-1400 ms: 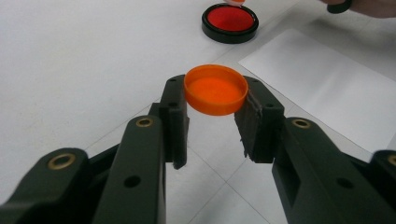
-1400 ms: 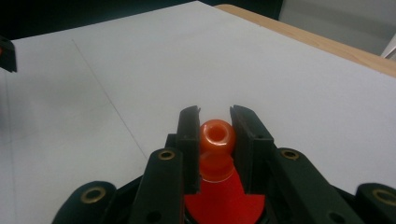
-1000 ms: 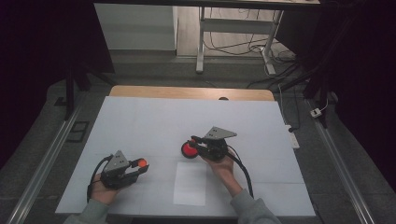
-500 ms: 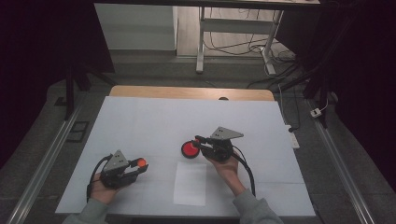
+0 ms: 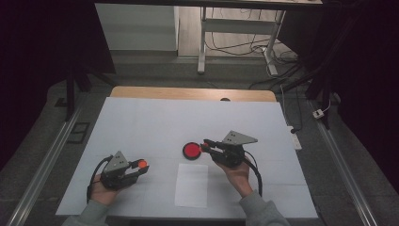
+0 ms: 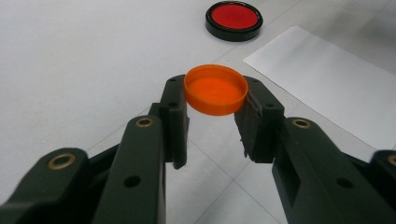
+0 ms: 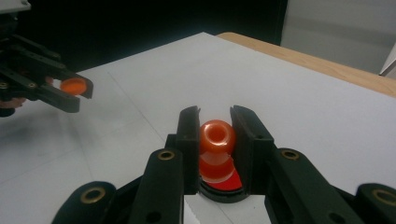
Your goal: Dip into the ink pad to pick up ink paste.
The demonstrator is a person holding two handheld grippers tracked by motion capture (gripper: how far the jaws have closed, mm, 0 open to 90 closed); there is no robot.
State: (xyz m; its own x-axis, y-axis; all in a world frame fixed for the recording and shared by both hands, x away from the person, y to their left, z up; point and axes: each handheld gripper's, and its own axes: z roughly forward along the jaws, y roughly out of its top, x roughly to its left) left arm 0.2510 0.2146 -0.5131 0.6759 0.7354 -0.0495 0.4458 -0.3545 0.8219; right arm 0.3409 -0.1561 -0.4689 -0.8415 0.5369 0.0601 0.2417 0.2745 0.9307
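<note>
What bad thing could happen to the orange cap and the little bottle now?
1. The left gripper pinches the orange cap only at its thin rim with the very jaw tips, so it might pop out or tip.
2. The right gripper holds the small orange bottle above the red dish; a loose squeeze could drop it there.
3. The two grippers are far apart, so bringing cap and bottle mouth together could go crooked.

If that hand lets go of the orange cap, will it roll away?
Probably not far. The cap is flat, shallow and open side up, so it would likely land and settle. It looks like thin plastic, so probably light. Only its rim is pinched by the left gripper, so it might slip.
</note>
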